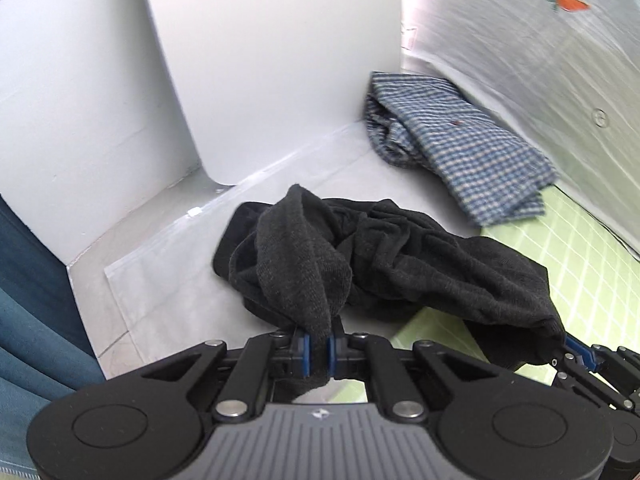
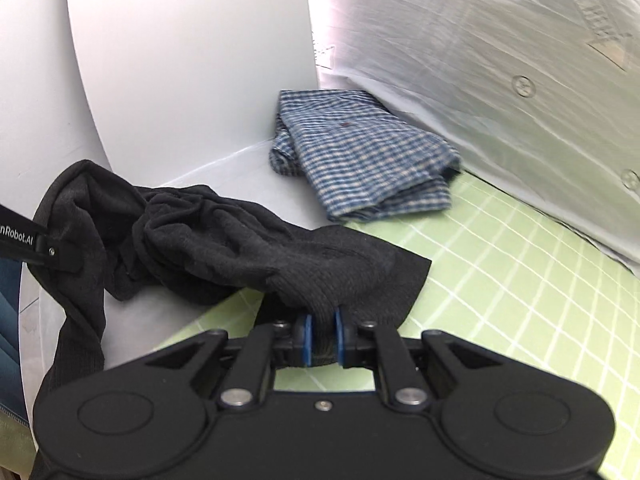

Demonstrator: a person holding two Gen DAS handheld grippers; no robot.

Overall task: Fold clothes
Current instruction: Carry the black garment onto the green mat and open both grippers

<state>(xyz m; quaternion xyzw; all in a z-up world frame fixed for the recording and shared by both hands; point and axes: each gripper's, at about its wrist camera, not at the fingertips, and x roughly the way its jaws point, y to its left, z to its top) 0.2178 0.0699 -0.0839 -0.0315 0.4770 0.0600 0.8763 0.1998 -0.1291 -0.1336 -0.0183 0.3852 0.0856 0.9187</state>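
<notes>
A dark grey knit garment [image 1: 400,248] lies bunched across the white surface and the green grid mat. My left gripper [image 1: 318,354] is shut on one edge of it, the cloth pinched between the blue pads. My right gripper [image 2: 322,340] is shut on another edge of the same garment [image 2: 240,248], which hangs slack between the two. In the left wrist view the right gripper [image 1: 576,356] shows at the lower right under the cloth. In the right wrist view the left gripper's finger [image 2: 36,246] shows at the far left, holding the cloth.
A folded blue checked shirt [image 1: 460,148] [image 2: 360,156] rests at the back by the corner. A white plastic sheet with a carrot print [image 2: 500,60] rises on the right. White wall panels [image 1: 260,60] stand behind. The green grid mat [image 2: 500,280] spreads right. A blue curtain [image 1: 24,300] hangs left.
</notes>
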